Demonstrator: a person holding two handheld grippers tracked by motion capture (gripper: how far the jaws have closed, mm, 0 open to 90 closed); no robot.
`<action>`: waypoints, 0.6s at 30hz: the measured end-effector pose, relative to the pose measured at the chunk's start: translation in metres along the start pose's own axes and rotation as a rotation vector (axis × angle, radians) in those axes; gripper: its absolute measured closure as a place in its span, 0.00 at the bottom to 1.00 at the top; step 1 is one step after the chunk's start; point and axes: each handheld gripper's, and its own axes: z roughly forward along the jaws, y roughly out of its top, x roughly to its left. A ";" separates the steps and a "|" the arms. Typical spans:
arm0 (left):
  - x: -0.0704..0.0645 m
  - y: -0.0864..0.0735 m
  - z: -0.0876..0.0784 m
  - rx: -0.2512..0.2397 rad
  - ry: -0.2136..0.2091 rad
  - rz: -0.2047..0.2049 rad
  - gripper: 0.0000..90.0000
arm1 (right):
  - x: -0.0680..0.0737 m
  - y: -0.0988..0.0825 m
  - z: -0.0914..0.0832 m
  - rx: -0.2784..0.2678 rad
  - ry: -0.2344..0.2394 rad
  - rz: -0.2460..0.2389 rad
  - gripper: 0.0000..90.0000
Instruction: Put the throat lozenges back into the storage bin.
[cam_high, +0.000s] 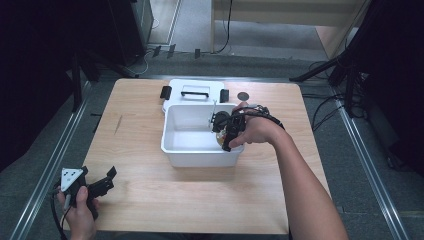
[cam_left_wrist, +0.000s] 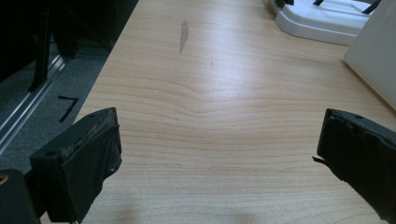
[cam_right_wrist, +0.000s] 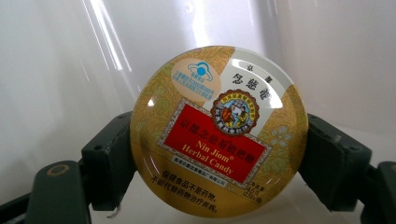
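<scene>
A round gold candy tin with a red label sits flat-face to the camera between the two jaws of my right gripper, which press on its left and right rims. In the high view my right gripper reaches down into the white plastic bin at its right side, with the candy tin just showing below it. My left gripper rests at the table's near left corner, held in a hand. Its jaws stand wide apart over bare wood, and the left gripper has nothing between them.
The bin's white lid with a black handle and black clips lies flat behind the bin. A small dark round disc lies on the wooden table right of the lid. The lid's edge and bin wall sit ahead of the left gripper.
</scene>
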 end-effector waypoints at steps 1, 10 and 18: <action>0.000 0.000 0.000 -0.001 0.000 0.000 0.00 | -0.001 0.001 0.001 -0.002 -0.003 -0.001 0.23; 0.000 0.000 0.000 0.000 -0.002 0.000 0.00 | -0.003 0.004 0.005 0.029 0.021 0.045 0.23; 0.000 0.000 0.000 -0.001 -0.004 -0.001 0.00 | -0.005 0.005 0.007 0.044 0.058 0.048 0.23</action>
